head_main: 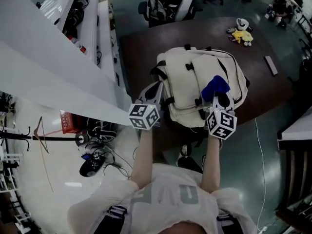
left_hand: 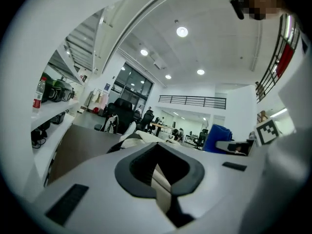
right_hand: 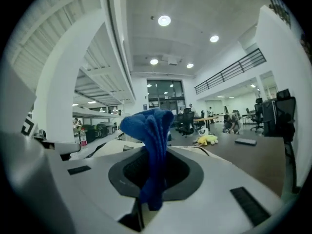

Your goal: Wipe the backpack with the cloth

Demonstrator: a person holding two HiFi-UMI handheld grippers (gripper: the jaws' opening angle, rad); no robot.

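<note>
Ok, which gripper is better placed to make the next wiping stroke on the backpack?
Right. The right gripper is shut on the blue cloth, already over the backpack. The left gripper holds no cloth; it is shut on a cream part of the backpack's edge, seemingly steadying it.

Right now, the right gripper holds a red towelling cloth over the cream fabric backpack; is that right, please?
Not quite: the towelling cloth is blue, not red, as the right gripper view shows. The right gripper does hold it over the cream fabric backpack.
</note>
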